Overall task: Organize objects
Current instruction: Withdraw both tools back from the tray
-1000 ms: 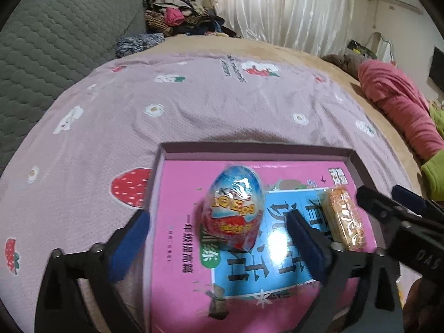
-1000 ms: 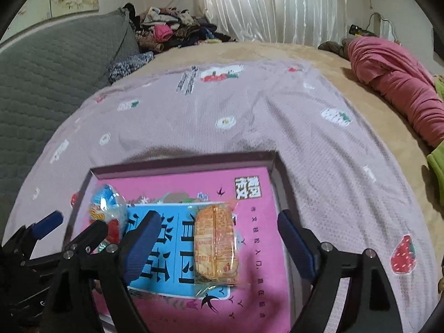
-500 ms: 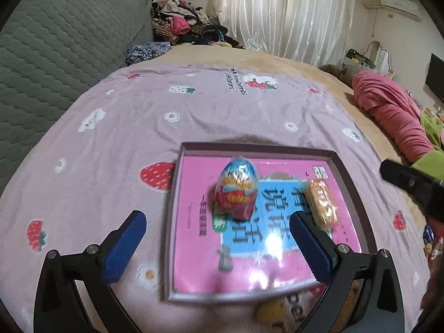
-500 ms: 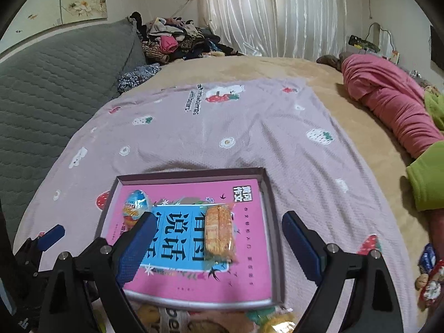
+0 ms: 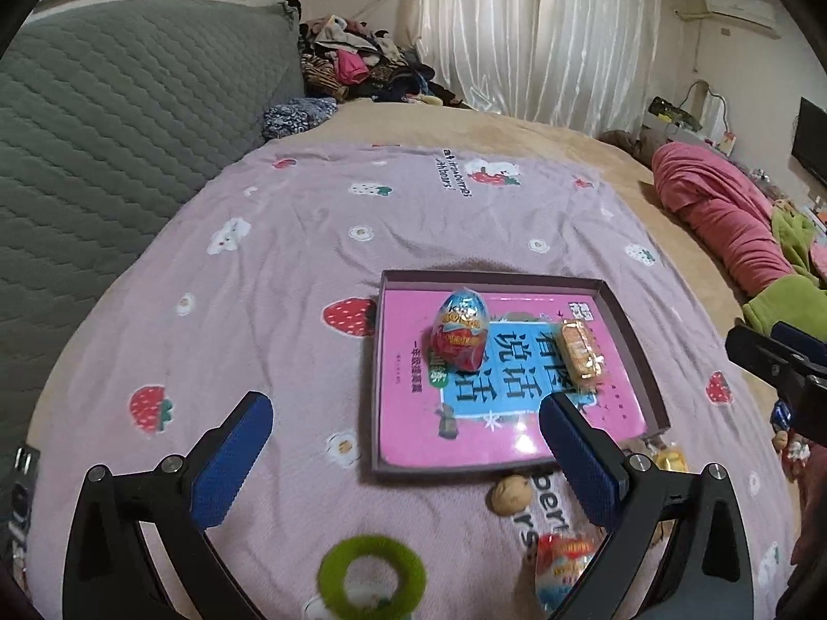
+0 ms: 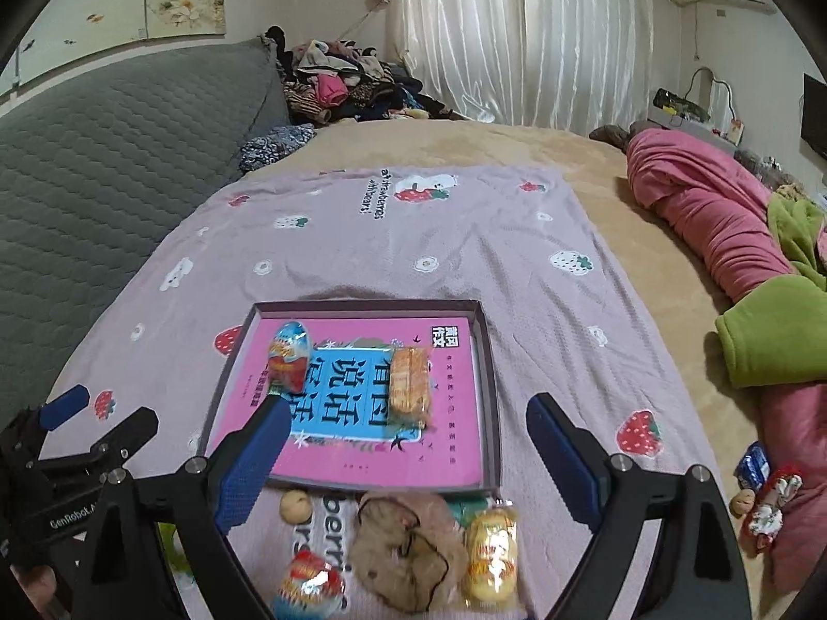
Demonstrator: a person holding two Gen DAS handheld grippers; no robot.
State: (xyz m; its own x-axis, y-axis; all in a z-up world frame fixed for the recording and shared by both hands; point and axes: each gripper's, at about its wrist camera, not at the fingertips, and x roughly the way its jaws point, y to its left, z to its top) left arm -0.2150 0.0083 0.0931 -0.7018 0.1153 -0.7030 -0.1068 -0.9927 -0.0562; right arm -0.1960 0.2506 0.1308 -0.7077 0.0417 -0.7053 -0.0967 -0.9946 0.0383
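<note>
Pink-lined tray [image 5: 628,330] on the bed now holds the toy egg [image 5: 460,330] and wafer pack [image 5: 581,356], and both the left hand-held gripper [image 5: 400,457] and right hand-held gripper [image 6: 408,457] have pulled back, wide and empty, so near snacks [image 6: 488,555] come next.

Open blanket [image 5: 289,279] left of the tray [image 5: 628,330]; snacks [image 6: 488,550] and a green ring [image 5: 371,576] crowd its near edge.

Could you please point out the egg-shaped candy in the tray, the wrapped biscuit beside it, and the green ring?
Egg-shaped candy [image 5: 459,333]: left wrist view, middle of its foil wrapper.
Wrapped biscuit [image 6: 409,380]: right wrist view, centre of the packet.
Green ring [image 5: 331,576]: left wrist view, its fuzzy left side.
</note>
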